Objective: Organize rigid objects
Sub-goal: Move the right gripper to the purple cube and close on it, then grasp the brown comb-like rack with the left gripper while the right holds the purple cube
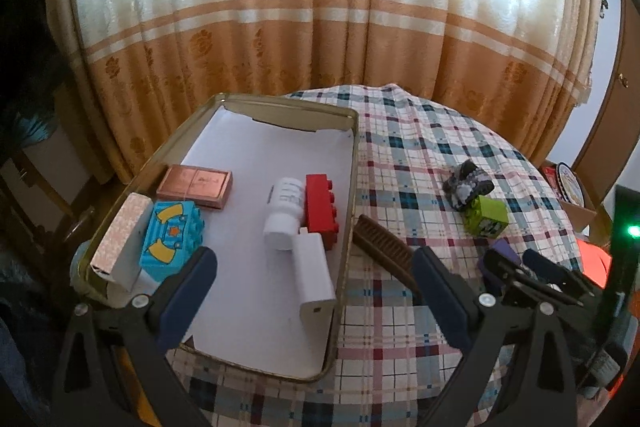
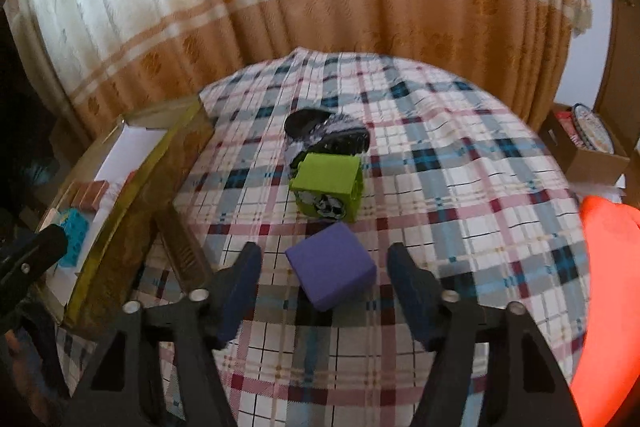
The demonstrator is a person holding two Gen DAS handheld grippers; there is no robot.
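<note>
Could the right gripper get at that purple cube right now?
Probably yes: the purple cube sits on the cloth between the right gripper's open fingers, with nothing in between.

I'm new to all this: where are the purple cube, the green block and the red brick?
purple cube (image 2: 334, 269): right wrist view, top face.
green block (image 2: 328, 173): right wrist view, top face.
red brick (image 1: 318, 205): left wrist view, side face.

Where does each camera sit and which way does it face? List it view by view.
Left wrist: on the left tongs, angled down at the tin tray; own open fingers show.
Right wrist: on the right tongs, angled down at the purple cube between open fingers.
Shared: green cube, tray, plaid cloth, curtain; each sees the other's tongs.
</note>
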